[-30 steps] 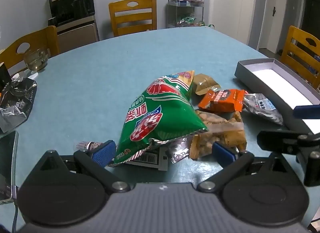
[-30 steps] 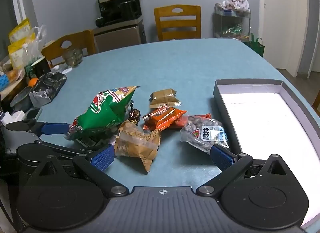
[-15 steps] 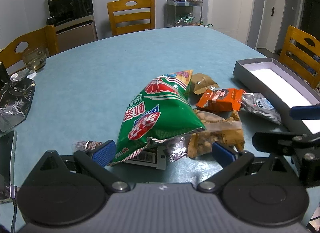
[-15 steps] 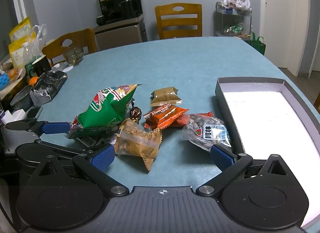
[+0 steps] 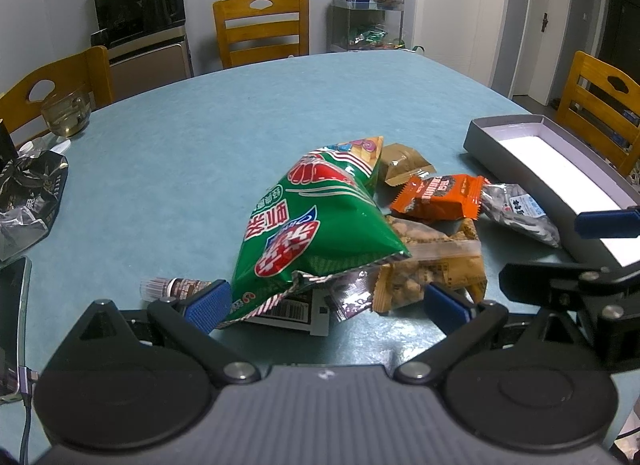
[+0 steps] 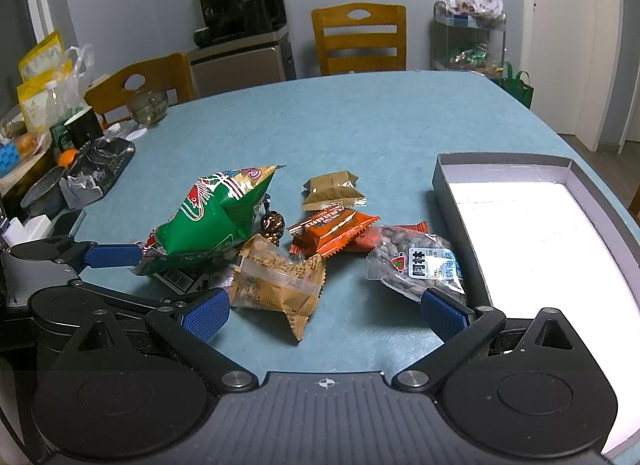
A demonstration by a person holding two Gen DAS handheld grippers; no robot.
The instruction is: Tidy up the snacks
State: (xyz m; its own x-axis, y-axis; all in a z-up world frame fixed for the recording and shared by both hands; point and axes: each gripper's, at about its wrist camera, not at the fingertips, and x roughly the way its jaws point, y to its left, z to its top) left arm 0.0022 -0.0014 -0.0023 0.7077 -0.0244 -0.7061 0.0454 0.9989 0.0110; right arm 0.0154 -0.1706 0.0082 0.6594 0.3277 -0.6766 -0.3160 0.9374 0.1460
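My left gripper, wide open and empty, straddles the green bag; closing carelessly could snag neighbouring packets.

Both views are dim and bluish, lit evenly from indoor light overhead. The white floor of the box is blown out to pure glare at the right of each frame. Shadows under the snack packets are soft and short. Fisheye bending curves door frames and walls at the edges; corners vignette dark. Focus is fairly sharp throughout.
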